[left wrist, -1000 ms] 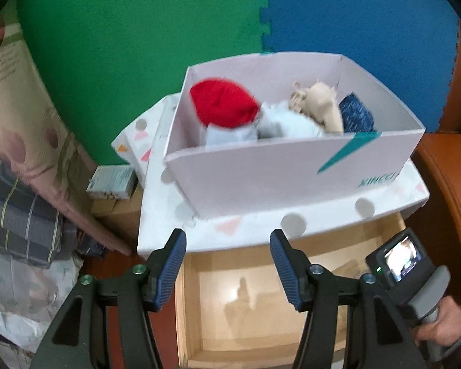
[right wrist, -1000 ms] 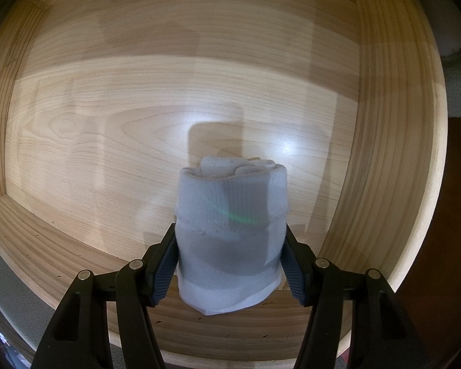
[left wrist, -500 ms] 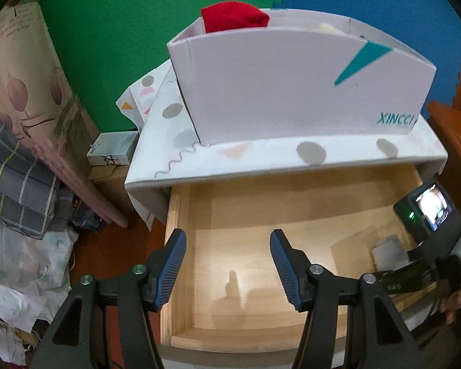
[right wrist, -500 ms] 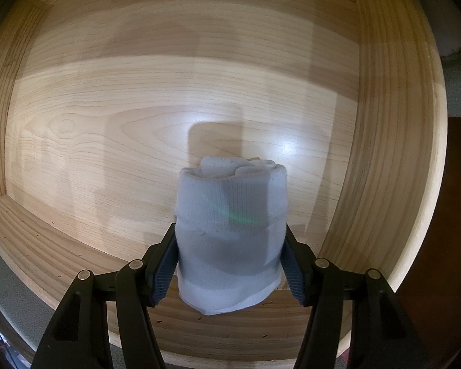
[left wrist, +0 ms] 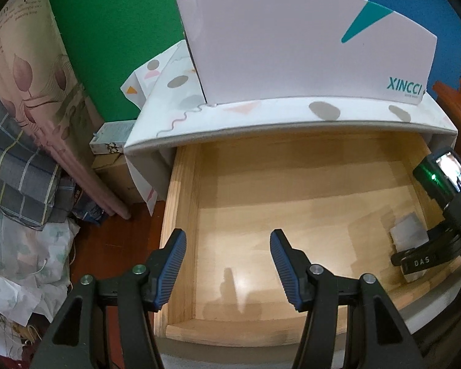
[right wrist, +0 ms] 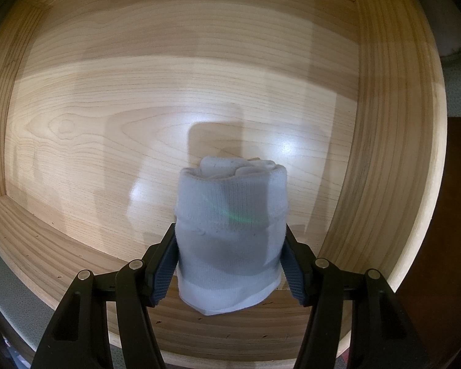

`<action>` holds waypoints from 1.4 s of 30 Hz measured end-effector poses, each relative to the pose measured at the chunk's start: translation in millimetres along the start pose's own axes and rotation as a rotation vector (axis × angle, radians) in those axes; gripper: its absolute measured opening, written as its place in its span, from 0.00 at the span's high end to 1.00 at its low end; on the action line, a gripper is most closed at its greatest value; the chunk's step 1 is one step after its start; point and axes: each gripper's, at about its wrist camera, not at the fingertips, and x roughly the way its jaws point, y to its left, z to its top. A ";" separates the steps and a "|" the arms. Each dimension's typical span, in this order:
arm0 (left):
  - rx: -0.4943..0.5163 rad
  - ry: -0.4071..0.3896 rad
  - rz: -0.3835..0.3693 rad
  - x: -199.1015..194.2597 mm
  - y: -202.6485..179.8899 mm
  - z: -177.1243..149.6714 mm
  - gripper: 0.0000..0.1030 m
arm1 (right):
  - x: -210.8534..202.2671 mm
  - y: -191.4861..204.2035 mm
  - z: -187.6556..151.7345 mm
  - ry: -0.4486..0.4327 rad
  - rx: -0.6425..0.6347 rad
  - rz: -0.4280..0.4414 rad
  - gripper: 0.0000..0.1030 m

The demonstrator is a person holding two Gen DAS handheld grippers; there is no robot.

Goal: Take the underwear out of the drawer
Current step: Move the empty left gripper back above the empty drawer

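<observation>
Low at the right near corner of the open drawer (right wrist: 393,141), the right gripper (right wrist: 229,266) clamps the rolled pale underwear (right wrist: 232,230) (left gripper (left wrist: 227,264) gaping, empty), so lifting it clear comes next.

Underwear (right wrist: 230,230) in drawer (right wrist: 393,123), right side.

A lived-in bedroom at home; folded checked bedding (left wrist: 18,166) and a floral quilt (left wrist: 37,70) are piled beside a pulled-out wooden drawer (left wrist: 181,203). Green and blue foam mats (left wrist: 113,30) line the wall; a white box (left wrist: 307,52) of rolled clothes stands on the cloth-covered cabinet top (left wrist: 261,117).
</observation>
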 end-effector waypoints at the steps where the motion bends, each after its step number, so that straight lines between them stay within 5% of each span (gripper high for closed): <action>1: -0.002 0.002 -0.003 1.6 0.3 -2.0 0.43 | 0.1 0.1 -0.1 0.000 0.001 0.000 0.45; 13: -0.093 0.019 -0.049 3.5 10.0 -8.5 0.43 | -0.7 -1.4 0.8 -0.006 0.005 -0.001 0.46; 42: -0.112 0.054 -0.067 5.6 3.0 -12.6 0.44 | -9.9 -2.6 -3.8 -0.079 0.023 -0.025 0.53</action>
